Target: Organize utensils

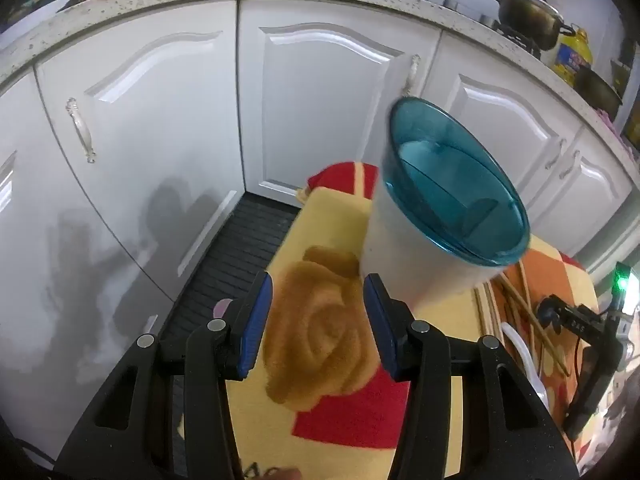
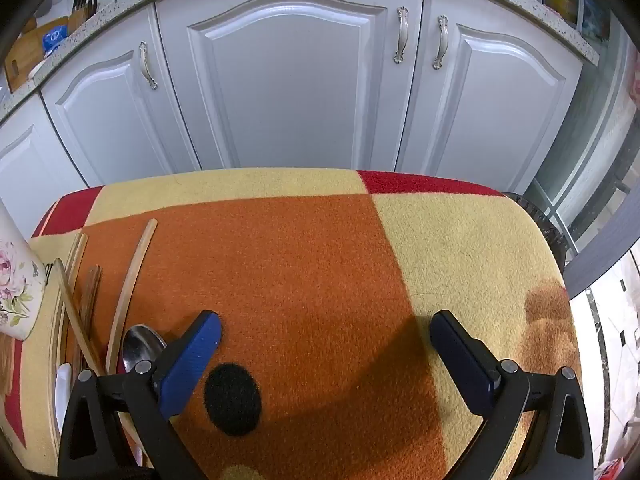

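A white utensil holder (image 1: 424, 248) with a teal inner rim stands on the patterned cloth (image 1: 320, 216). It is just beyond and to the right of my left gripper (image 1: 318, 284), which is open with only the cloth's brown rose between its blue pads. In the right wrist view the holder's flowered side (image 2: 16, 284) shows at the left edge. Beside it lie several wooden chopsticks (image 2: 130, 284), a metal spoon (image 2: 140, 346) and a white spoon (image 2: 62, 392). My right gripper (image 2: 324, 320) is wide open over the orange patch, to the right of the utensils and holding nothing.
White cabinet doors (image 2: 296, 92) rise close behind the cloth-covered surface. A dark floor mat (image 1: 240, 248) lies below on the left. A black round patch (image 2: 232, 398) sits on the cloth near my right gripper. Pots (image 1: 528, 16) stand on the counter above.
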The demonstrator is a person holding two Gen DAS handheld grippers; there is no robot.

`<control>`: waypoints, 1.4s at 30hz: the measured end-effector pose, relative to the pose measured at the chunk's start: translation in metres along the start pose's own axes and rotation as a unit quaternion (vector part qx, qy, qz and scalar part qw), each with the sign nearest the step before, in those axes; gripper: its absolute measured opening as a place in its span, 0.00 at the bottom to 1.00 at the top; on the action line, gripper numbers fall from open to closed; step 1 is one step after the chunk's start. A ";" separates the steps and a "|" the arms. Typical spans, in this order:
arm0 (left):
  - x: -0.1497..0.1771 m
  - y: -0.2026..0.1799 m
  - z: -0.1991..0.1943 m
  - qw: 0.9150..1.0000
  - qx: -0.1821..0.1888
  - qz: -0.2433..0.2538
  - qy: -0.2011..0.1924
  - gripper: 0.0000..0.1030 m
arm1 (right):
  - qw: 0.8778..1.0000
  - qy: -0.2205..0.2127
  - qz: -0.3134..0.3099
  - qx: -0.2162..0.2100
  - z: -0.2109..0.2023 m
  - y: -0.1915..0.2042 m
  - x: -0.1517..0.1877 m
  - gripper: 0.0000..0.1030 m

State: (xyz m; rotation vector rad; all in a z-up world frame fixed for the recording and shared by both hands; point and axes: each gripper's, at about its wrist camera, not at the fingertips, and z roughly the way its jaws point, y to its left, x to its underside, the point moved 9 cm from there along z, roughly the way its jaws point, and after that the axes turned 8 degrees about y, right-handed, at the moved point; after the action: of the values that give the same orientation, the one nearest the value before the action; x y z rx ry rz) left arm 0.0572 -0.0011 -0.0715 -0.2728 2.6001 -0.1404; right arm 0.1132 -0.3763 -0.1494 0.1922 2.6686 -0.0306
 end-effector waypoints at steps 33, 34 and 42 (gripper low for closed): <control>0.018 -0.119 -0.046 0.994 0.031 0.099 -0.032 0.45 | 0.991 -0.076 -0.088 -0.070 -0.154 0.068 0.003 0.96; 0.018 -0.121 -0.048 0.994 0.032 0.100 -0.034 0.45 | 0.990 -0.084 -0.092 -0.072 -0.162 0.073 0.003 0.96; 0.015 -0.138 -0.065 0.991 0.041 0.110 -0.056 0.45 | 0.983 -0.124 -0.106 -0.084 -0.202 0.095 -0.010 0.96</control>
State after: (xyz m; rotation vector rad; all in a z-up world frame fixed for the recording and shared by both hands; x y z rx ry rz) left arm 0.0345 -0.1355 -0.0025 0.0361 2.4848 -0.1491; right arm 0.0453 -0.2723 0.0361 -0.1424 2.4168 0.0978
